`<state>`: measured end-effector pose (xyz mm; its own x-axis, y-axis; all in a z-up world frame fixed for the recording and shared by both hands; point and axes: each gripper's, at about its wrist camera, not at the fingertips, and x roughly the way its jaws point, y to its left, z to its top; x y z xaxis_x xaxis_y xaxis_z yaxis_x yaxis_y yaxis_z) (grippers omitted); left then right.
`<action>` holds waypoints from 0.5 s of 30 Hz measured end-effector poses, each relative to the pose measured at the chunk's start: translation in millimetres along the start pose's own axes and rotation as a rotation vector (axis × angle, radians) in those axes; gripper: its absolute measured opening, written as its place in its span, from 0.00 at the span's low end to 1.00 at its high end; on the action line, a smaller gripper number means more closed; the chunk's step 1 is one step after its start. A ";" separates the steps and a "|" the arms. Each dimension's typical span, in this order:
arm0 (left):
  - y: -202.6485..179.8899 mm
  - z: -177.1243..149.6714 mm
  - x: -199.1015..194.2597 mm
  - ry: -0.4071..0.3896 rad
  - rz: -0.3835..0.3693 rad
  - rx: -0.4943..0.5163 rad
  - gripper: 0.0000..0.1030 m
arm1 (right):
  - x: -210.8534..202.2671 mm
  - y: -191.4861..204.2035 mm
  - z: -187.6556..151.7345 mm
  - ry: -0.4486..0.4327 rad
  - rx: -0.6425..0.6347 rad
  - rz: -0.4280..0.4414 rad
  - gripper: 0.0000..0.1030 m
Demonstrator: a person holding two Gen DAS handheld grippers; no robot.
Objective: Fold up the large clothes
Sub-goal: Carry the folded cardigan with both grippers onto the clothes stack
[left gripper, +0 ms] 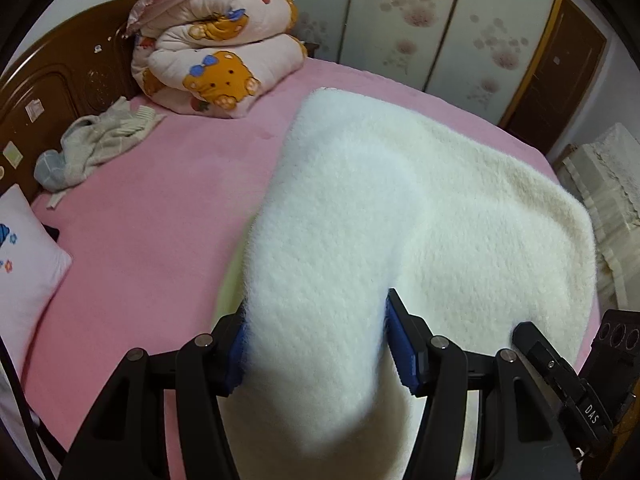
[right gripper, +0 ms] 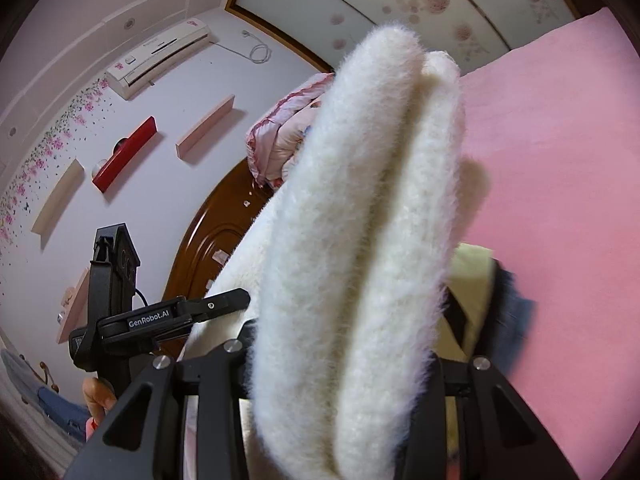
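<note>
- Two risks, as I judge it: the thick fleece garment (left gripper: 400, 200) could slip from either grip because the pile is bulky, or sag unevenly and crease the fold.
- Left hand-held gripper (left gripper: 316, 344) is partly closed, blue pads (left gripper: 402, 352) pinching a bunched fold.
- Right hand-held gripper (right gripper: 340, 380) clamps a doubled roll, lifted above the pink bed (left gripper: 160, 208); the rest drapes on it.

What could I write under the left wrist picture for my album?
The left tool grips a fluffy white garment over the pink bed.
</note>
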<state>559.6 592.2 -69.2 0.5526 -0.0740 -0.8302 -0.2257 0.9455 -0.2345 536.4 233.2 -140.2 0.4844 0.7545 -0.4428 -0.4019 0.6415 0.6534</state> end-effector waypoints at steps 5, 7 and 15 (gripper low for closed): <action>26.9 5.6 86.0 0.096 0.047 -0.031 0.57 | 69.5 -32.8 -14.1 0.044 0.026 -0.038 0.37; 27.3 -3.7 121.5 0.142 0.059 -0.034 0.59 | 92.9 -50.2 -26.1 0.093 0.054 -0.091 0.37; 57.4 -32.7 150.6 0.045 -0.102 -0.081 0.79 | 104.6 -110.4 -59.6 0.123 0.114 -0.085 0.40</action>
<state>603.6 625.0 -224.3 0.5397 -0.1840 -0.8215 -0.2358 0.9037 -0.3573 585.1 249.6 -295.3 0.4114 0.7140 -0.5665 -0.2693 0.6890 0.6728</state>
